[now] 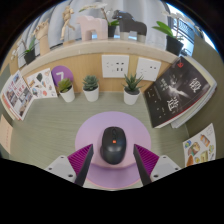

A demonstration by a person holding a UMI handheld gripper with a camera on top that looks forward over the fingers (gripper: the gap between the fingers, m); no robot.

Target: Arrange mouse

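Note:
A black mouse (pixel 113 146) with an orange scroll wheel lies on a round lilac mouse mat (pixel 112 128) on the pale desk. My gripper (pixel 113 165) is open, its magenta pads (pixel 82 163) standing at either side of the mouse's near end. A gap shows between each pad and the mouse, which rests on the mat.
Three small potted plants (pixel 91 87) stand in a row beyond the mat, with a purple block (pixel 60 77) at the left. A dark magazine (pixel 178 92) lies at the right, leaflets (pixel 16 94) at the left and a card (pixel 200 146) near right. A shelf (pixel 100 50) runs behind.

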